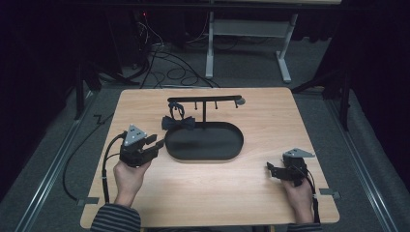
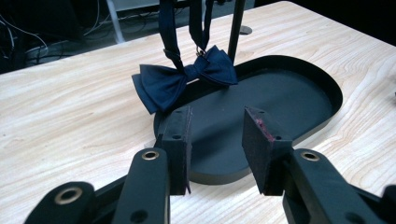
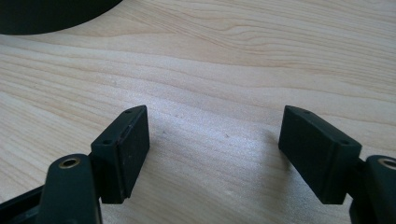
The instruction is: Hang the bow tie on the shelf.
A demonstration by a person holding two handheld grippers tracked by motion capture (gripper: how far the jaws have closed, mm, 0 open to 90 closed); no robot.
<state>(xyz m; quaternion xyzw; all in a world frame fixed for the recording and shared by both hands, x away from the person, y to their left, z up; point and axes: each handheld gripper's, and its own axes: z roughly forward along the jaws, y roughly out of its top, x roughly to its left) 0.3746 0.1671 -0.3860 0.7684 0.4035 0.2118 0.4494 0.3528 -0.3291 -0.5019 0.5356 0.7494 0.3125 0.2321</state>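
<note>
A dark blue bow tie (image 1: 178, 123) (image 2: 184, 79) hangs by its strap from the left end of a black T-shaped stand (image 1: 205, 101), resting against the rim of the stand's oval black tray (image 1: 204, 141) (image 2: 280, 98). My left gripper (image 1: 153, 145) (image 2: 215, 119) sits just left of the tray, jaws partly open with nothing between them, pointing at the bow tie and tray. My right gripper (image 1: 271, 169) (image 3: 215, 126) rests low over the bare wood near the table's right front, jaws wide open and empty.
The light wooden table (image 1: 261, 116) carries the stand and tray at its middle. Beyond the far edge lie cables and a white desk frame (image 1: 246, 43) on grey floor. A corner of the tray (image 3: 42, 14) lies at the top left of the right gripper view.
</note>
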